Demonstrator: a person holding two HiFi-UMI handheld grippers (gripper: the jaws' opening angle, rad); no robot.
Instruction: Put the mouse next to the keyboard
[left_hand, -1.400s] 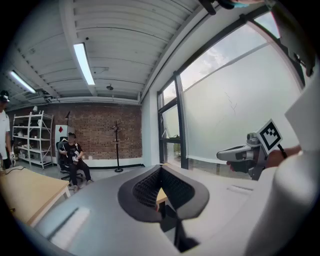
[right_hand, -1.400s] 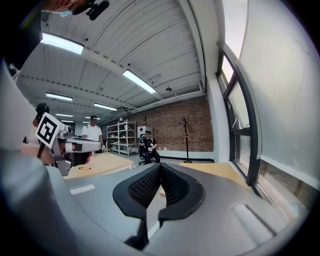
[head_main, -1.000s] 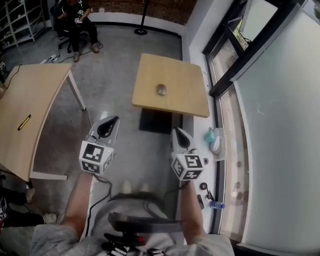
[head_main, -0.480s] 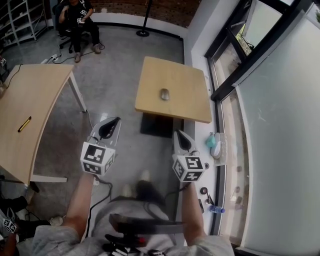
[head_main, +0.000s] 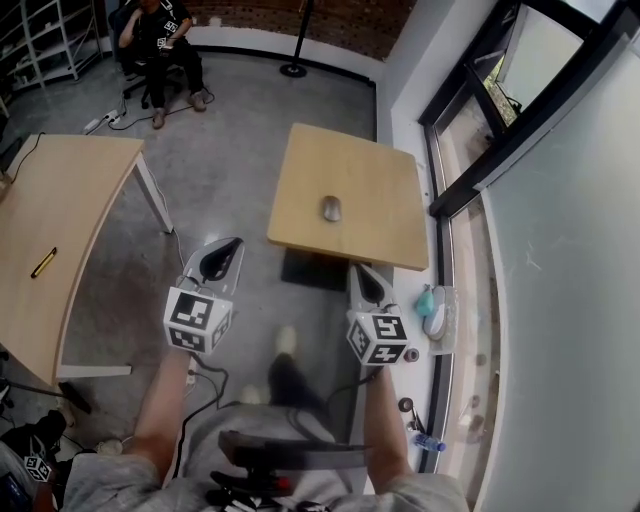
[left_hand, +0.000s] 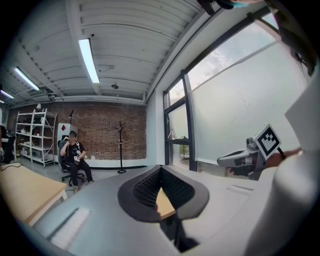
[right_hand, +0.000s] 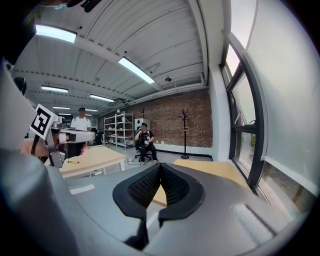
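A grey mouse (head_main: 331, 208) lies near the middle of a small square wooden table (head_main: 385, 225) ahead of me. No keyboard is in view. My left gripper (head_main: 230, 245) and my right gripper (head_main: 357, 270) are held side by side above the concrete floor, well short of the table. Both are shut with nothing between the jaws. In the left gripper view the tips (left_hand: 160, 169) meet in front of the table's edge (left_hand: 165, 204). The right gripper view shows its tips (right_hand: 160, 166) closed too, with the table top (right_hand: 217, 167) beyond them.
A large wooden table (head_main: 70, 210) with a yellow pen (head_main: 43, 262) stands at the left. A person sits on a chair (head_main: 160, 40) at the back by shelving (head_main: 40, 35). A glass wall (head_main: 545, 260) runs along the right, with small items (head_main: 430, 305) at its foot.
The small table with the mouse has come closer and lower in the head view. My feet have stepped forward. Both grippers keep the same stance and stay shut.
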